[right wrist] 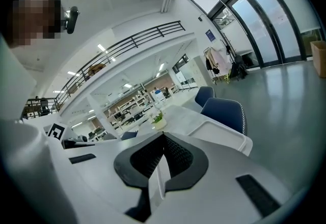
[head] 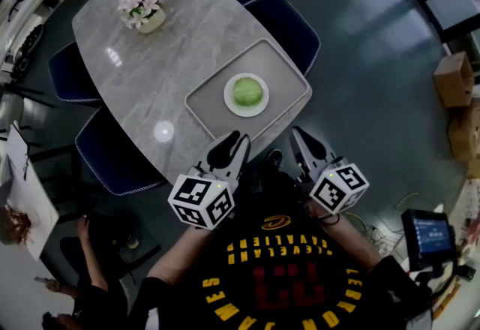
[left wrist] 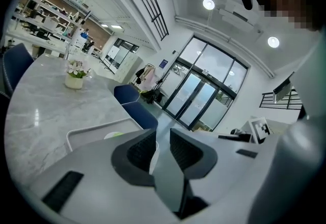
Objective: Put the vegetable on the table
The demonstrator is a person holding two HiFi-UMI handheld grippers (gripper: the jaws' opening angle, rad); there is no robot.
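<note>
The step in hand looks like the reach, with nothing gripped yet. The left gripper (head: 234, 142) has its 2 fingers (left wrist: 140, 149) narrowly apart with only air between them. The right gripper (head: 300, 137) has its fingertips (right wrist: 175, 154) closed together on nothing. Both hang at the near edge of the table (head: 165, 58), close to the person's chest.

The vegetable (head: 247, 92) sits ahead of both pairs of fingertips, roughly between their 2 lines and a little nearer the left pair. It lies on a plate (head: 227, 96), and the plate lies in a tray (head: 210, 107). In the left gripper view only a green sliver (left wrist: 114, 135) shows, just left of the left finger and inside the tray rim (left wrist: 81, 134).

To do this well, I would open 1 gripper wide before advancing, since neither gap would take a head this broad. Come down from above so the fingers straddle its widest part and clear the tray rim. Close gently: leaves probably give and bruise. The other gripper could steady the plate, which may slide. Bare tabletop lies left of the left fingers and beyond the tray, so either would serve as a landing spot.

The vegetable is a round, pale green head, likely cabbage or lettuce. It has a lighter centre, fills most of the white plate and looks whole.
</note>
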